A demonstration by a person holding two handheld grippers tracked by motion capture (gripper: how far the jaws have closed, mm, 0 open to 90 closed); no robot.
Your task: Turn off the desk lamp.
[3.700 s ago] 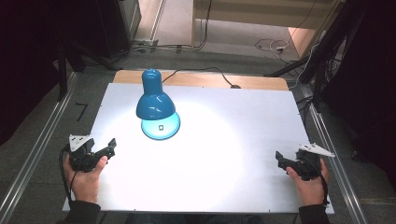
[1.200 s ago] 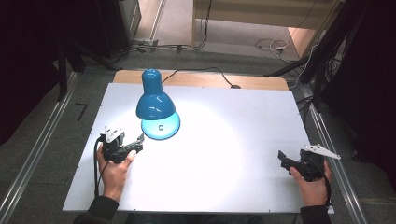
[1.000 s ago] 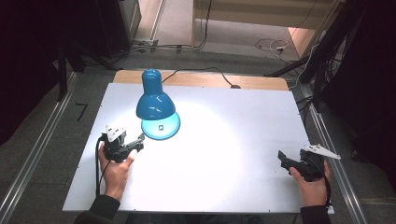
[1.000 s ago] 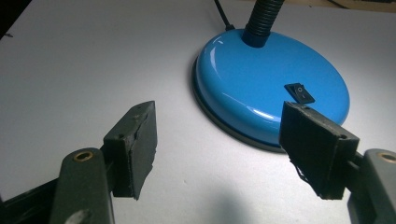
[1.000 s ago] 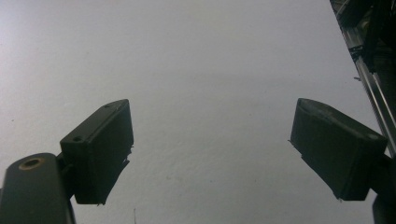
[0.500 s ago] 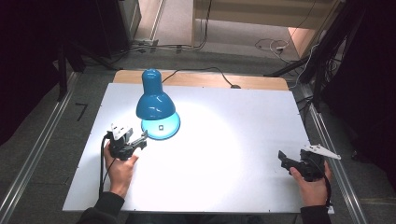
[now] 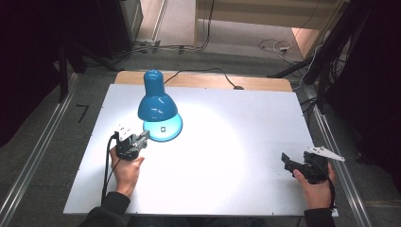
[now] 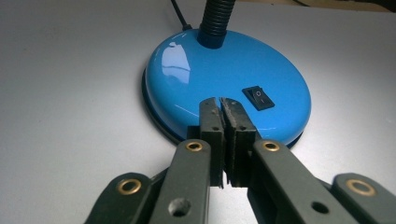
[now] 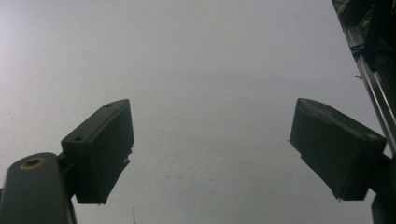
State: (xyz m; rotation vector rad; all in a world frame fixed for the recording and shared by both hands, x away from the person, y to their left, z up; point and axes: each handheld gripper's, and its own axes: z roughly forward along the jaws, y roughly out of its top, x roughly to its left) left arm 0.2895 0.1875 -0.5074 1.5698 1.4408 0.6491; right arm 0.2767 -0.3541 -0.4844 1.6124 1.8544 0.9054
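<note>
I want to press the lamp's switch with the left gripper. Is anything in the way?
Nothing visible is. The left gripper, jaws shut and empty, sits at the blue lamp base; the black switch lies just beyond, with bare blue surface between.

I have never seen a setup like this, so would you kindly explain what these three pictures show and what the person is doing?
There is no robot here: a person sits at a white table and holds a hand-operated gripper in each hand. The high view looks down from above the person. The other two pictures come from small cameras riding on the grippers, looking along their black jaws.

On the table stands a blue desk lamp, switched on and lighting the surface. Its round base carries a small black switch.

The left gripper has just closed its jaws; they are shut with nothing between them, the tips right at the lamp base, near the switch. The right gripper rests near the table's right edge, jaws wide open, holding nothing.
</note>
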